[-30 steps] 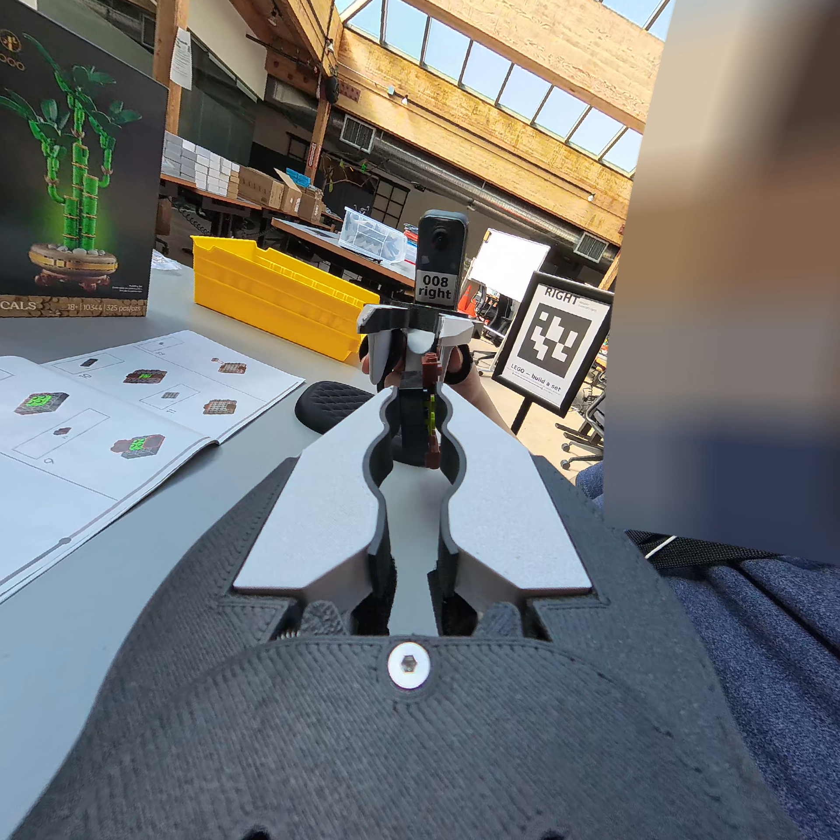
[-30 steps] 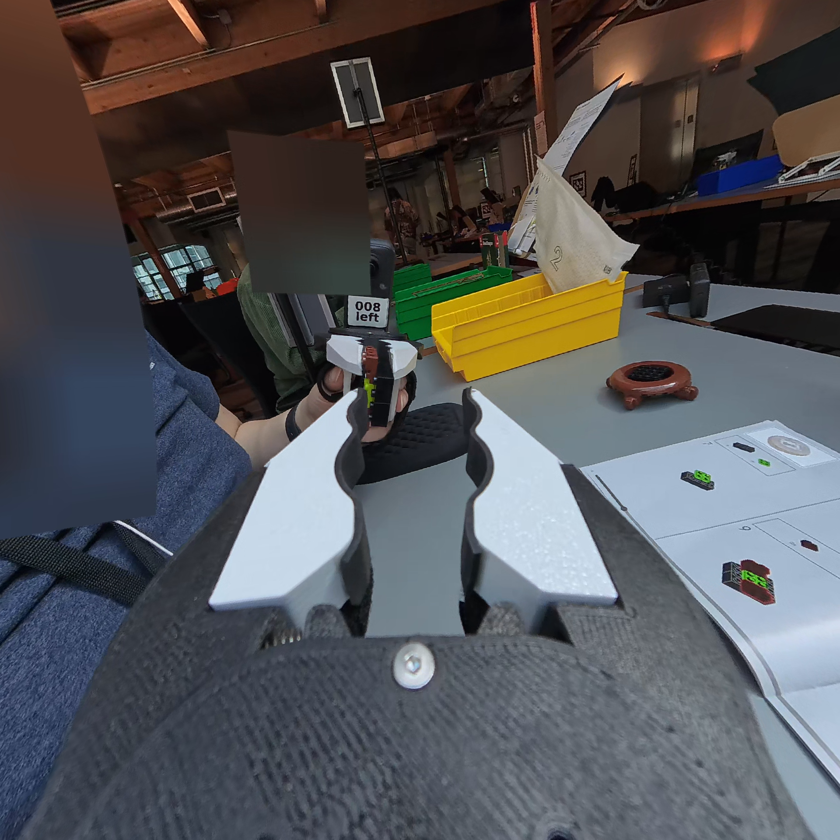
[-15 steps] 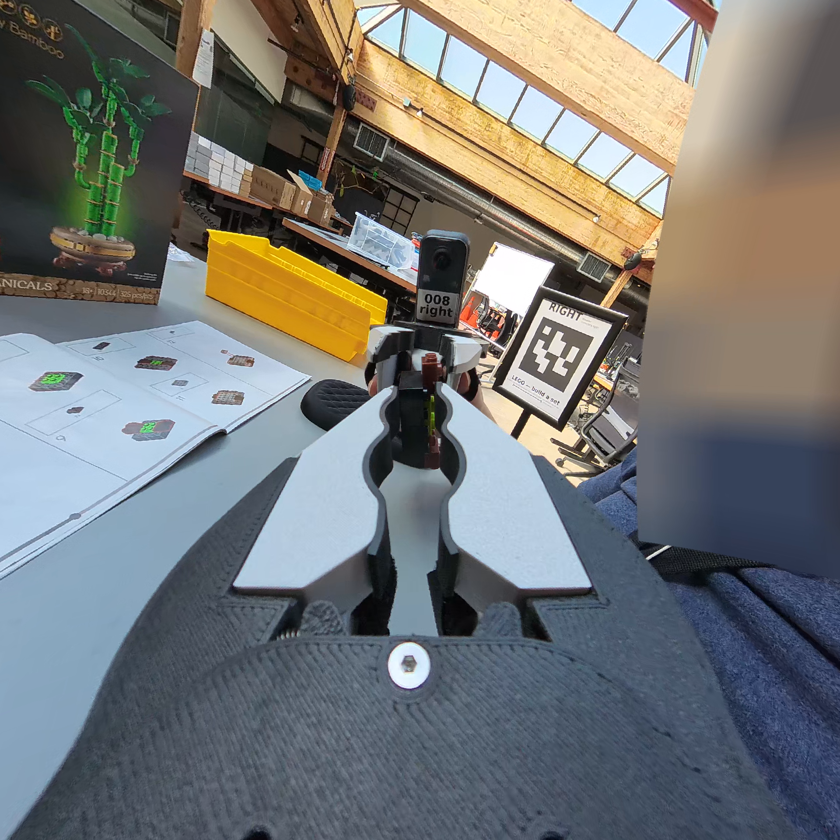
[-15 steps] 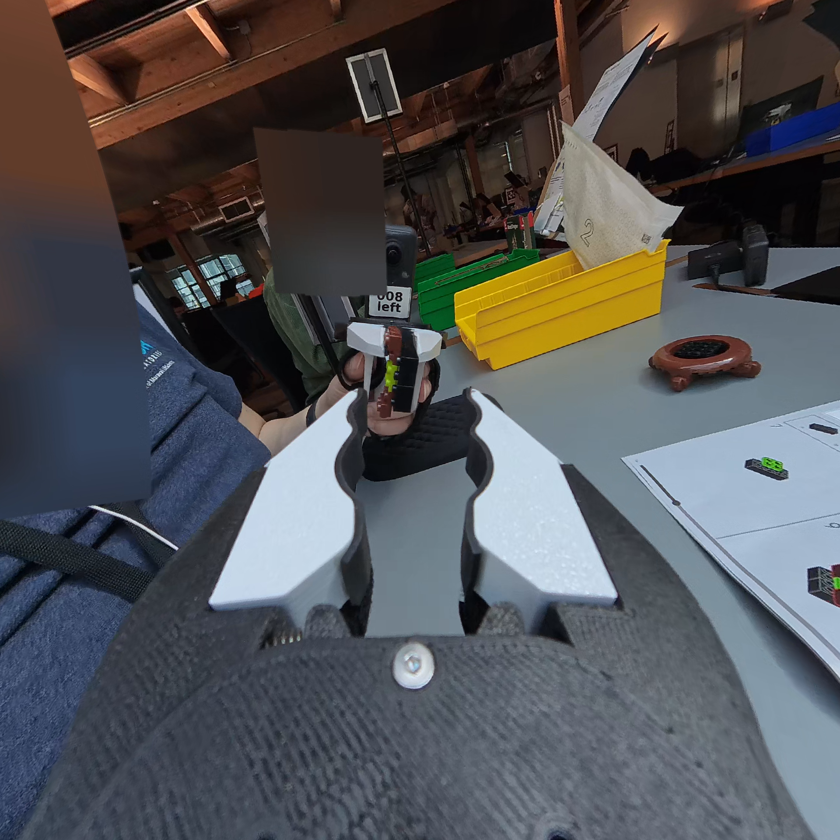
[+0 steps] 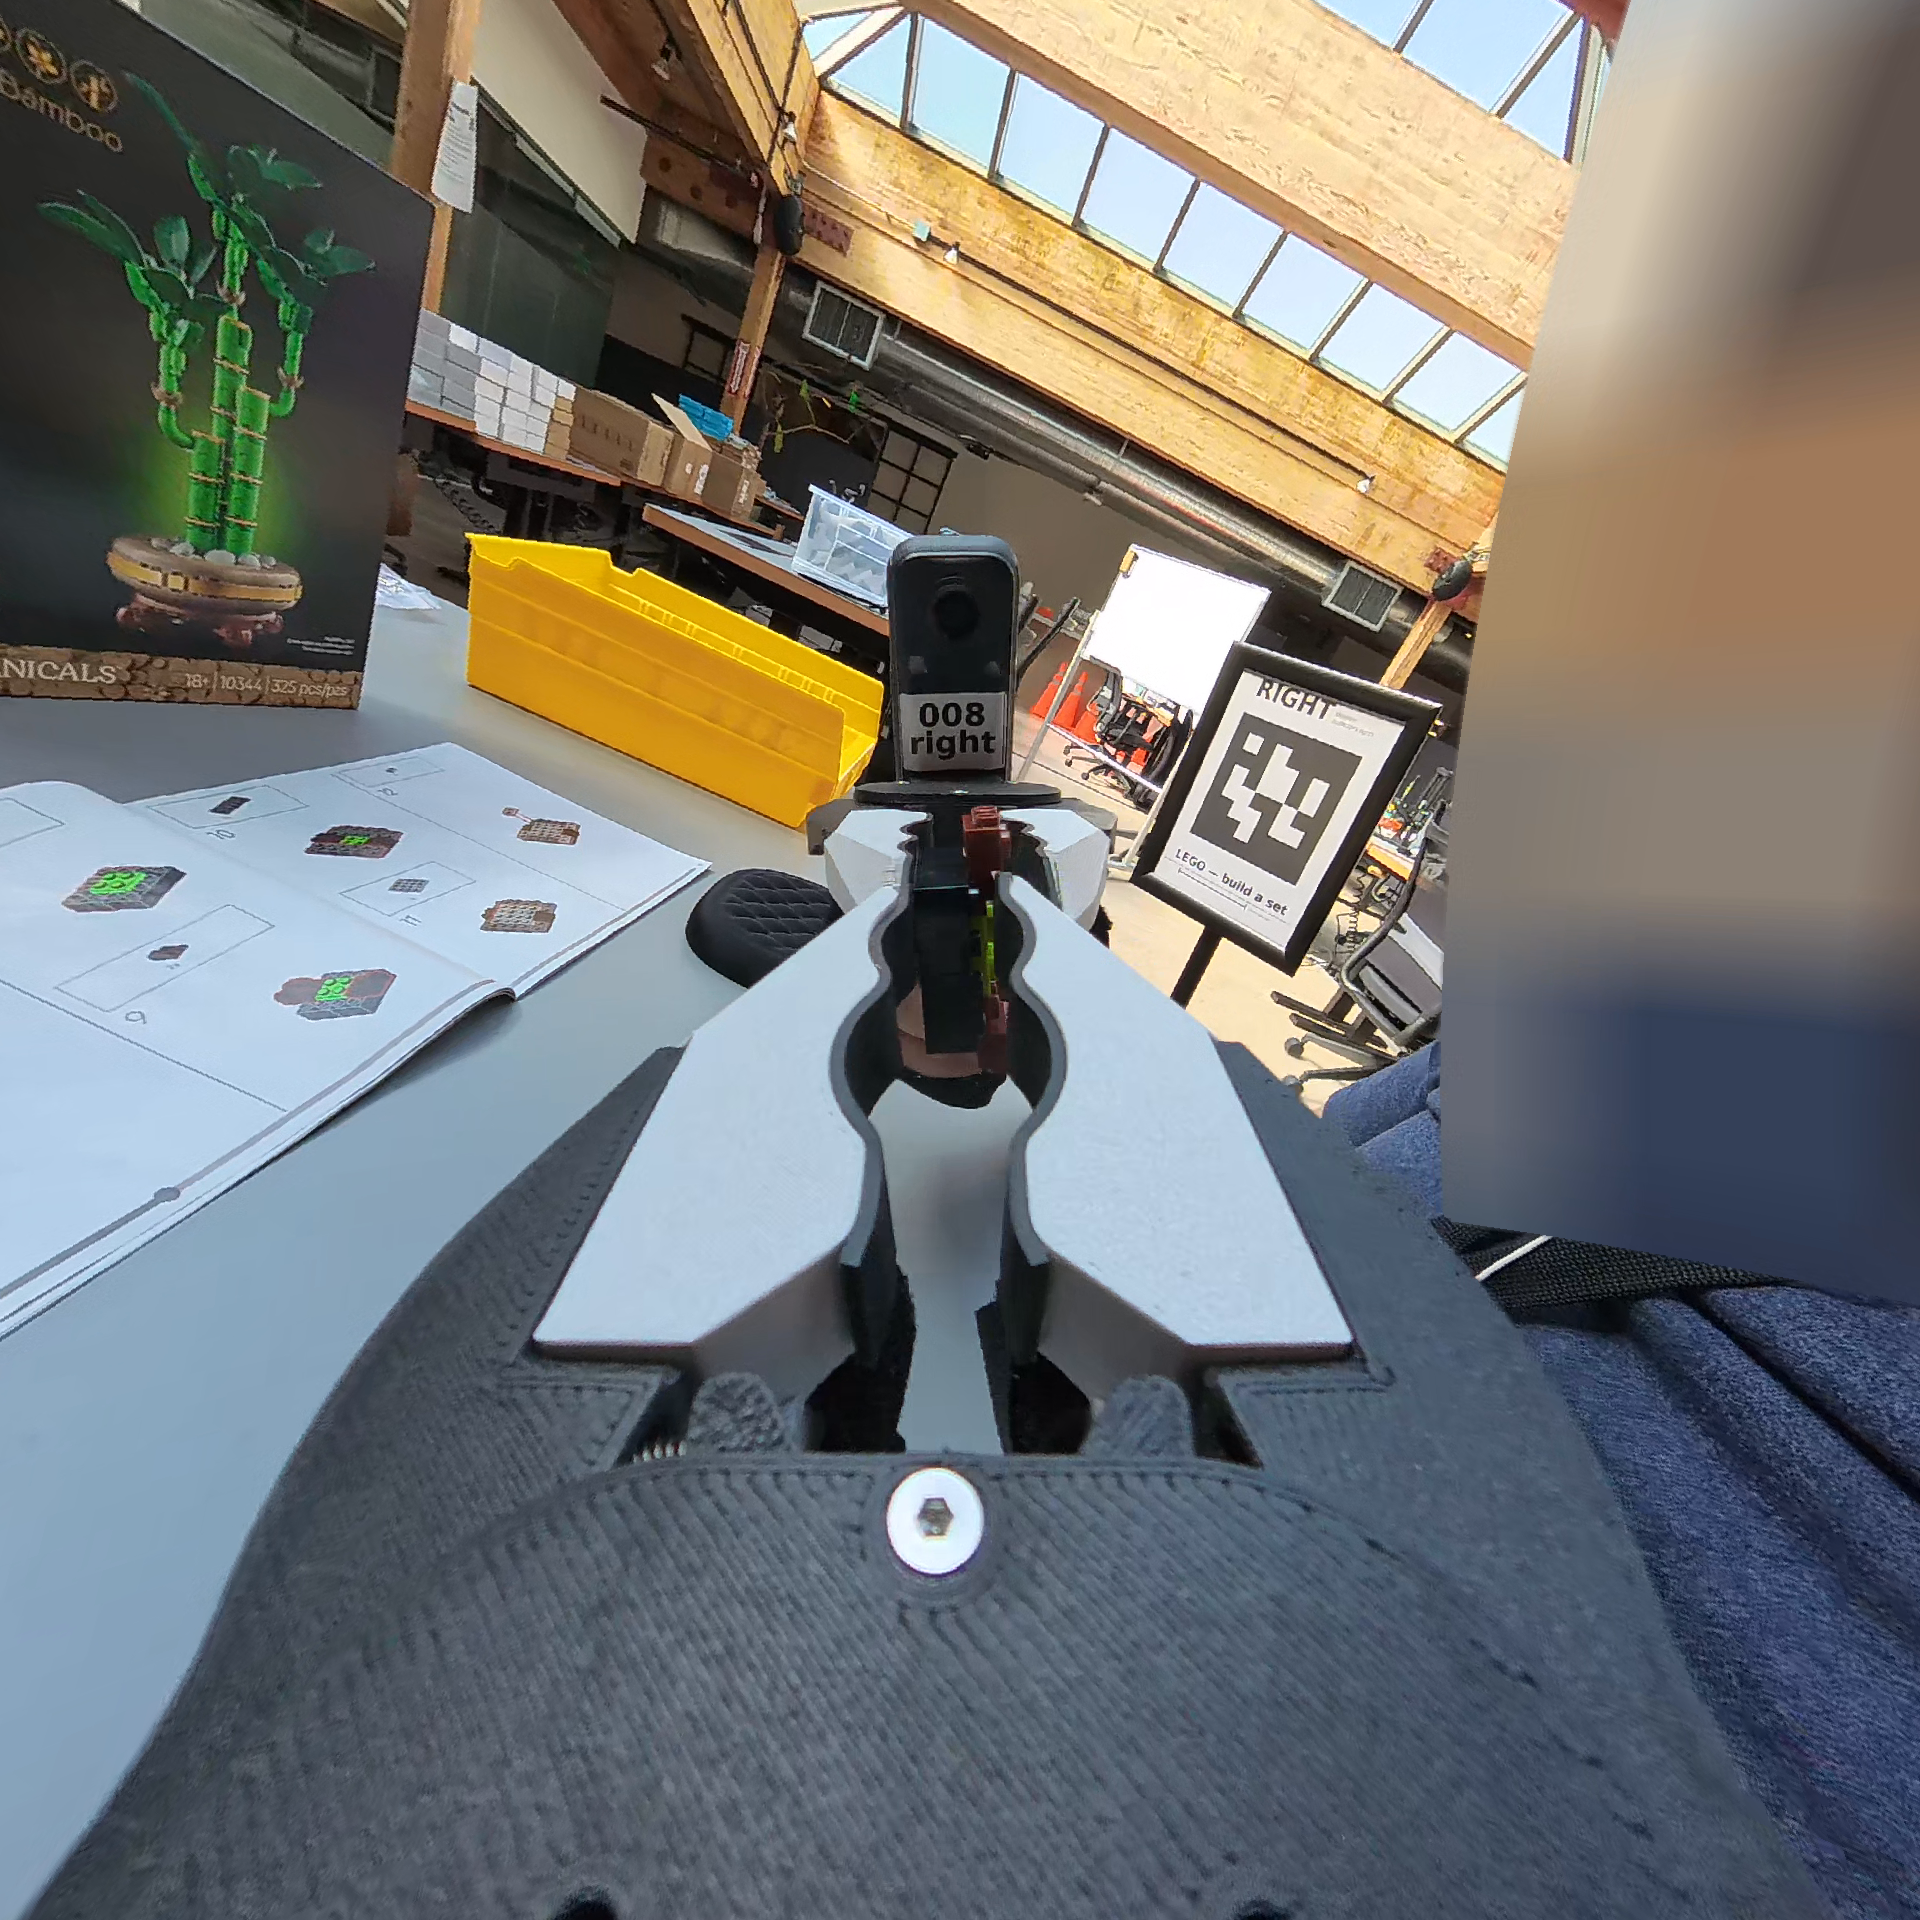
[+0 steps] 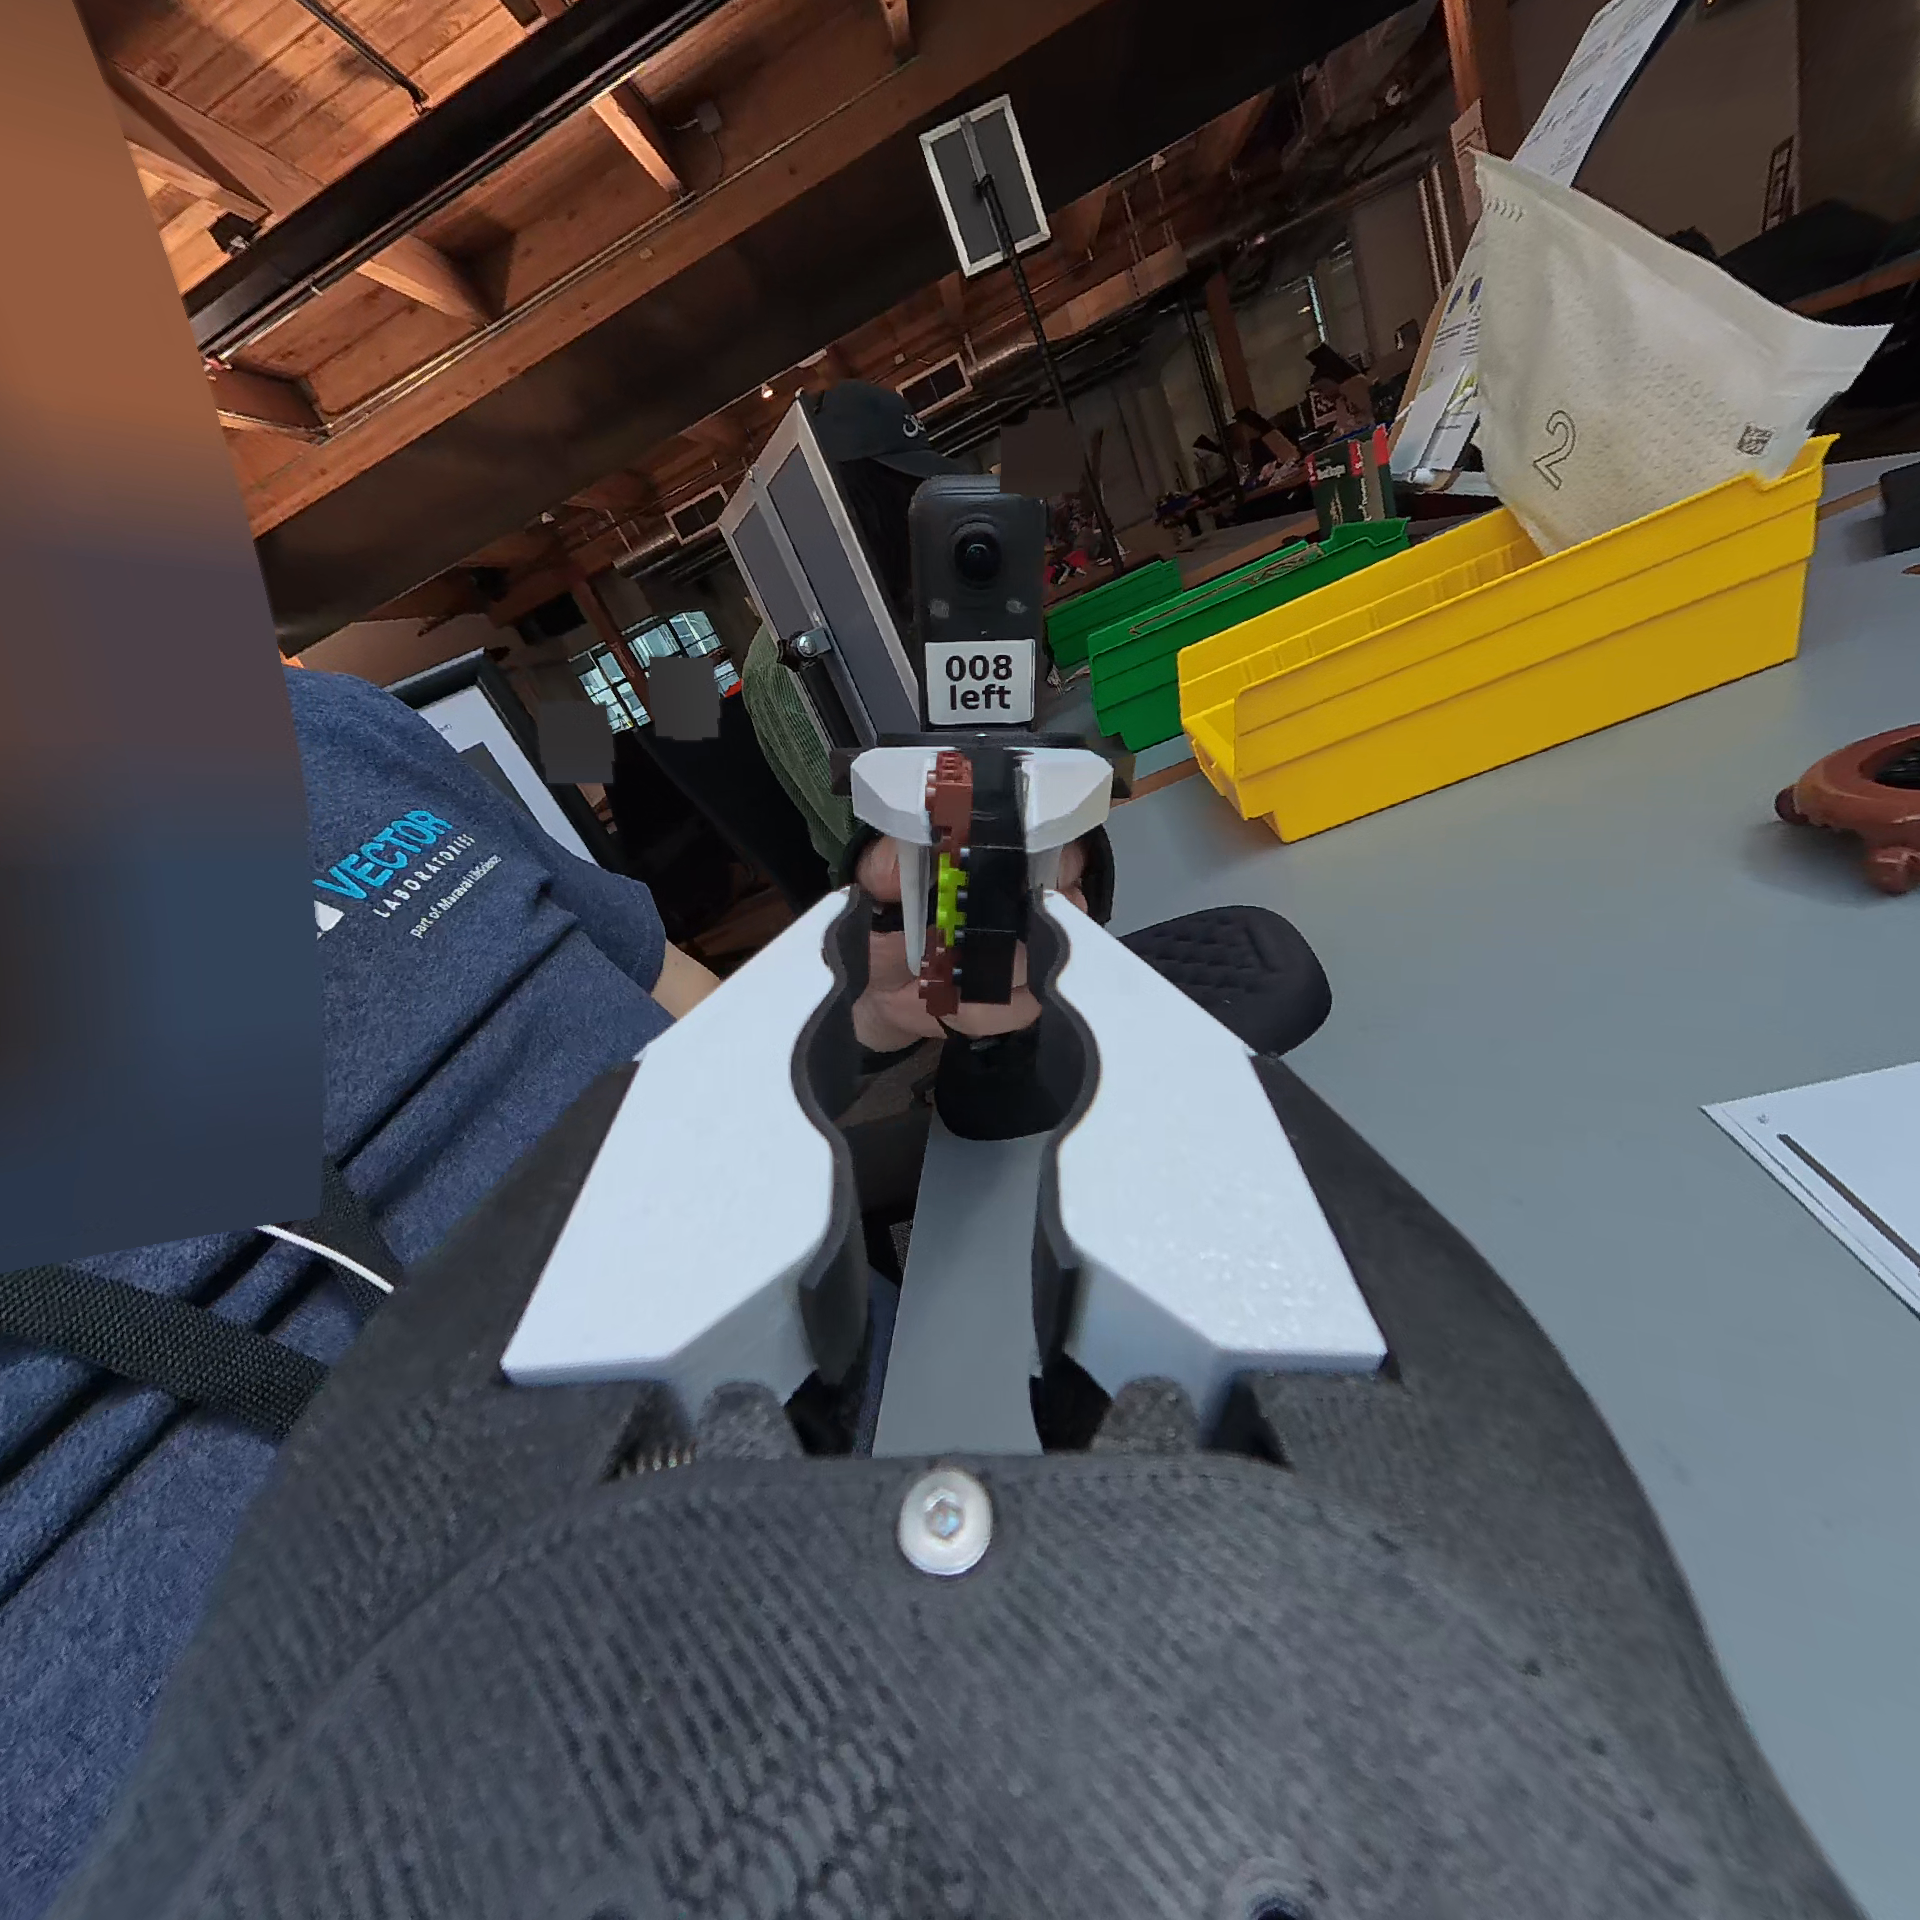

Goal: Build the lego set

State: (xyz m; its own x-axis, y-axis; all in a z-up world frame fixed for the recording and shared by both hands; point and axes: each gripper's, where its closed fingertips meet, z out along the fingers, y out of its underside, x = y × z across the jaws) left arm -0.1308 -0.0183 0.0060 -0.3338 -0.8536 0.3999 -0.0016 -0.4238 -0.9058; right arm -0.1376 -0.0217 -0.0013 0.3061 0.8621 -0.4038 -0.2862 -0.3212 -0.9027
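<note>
Working over a grey table in a timber-roofed workshop, with an open instruction booklet, a yellow bin and the set box standing behind.

Clamping the lego assembly in the left gripper, squeezing its two broad faces, well above the tabletop. Holding it edge-on and upright: long axis running vertically, brown and lime plates on one face, black bricks on the other.

Pointing the right gripper straight at the left one, nose to nose, fingers standing apart with clear gaps on either side of the lego assembly. Flanking its lower end with the tips, or only appearing to; impossible to tell from either view whether touching or stopping just short.

Probably lining up for a handover or a press, judging from the pose. Needing to go straight forward along the shared axis, with the piece lying dead ahead of the open fingers and its thin edge facing them.

Leaving a round brown base aside near the yellow bin.
</note>
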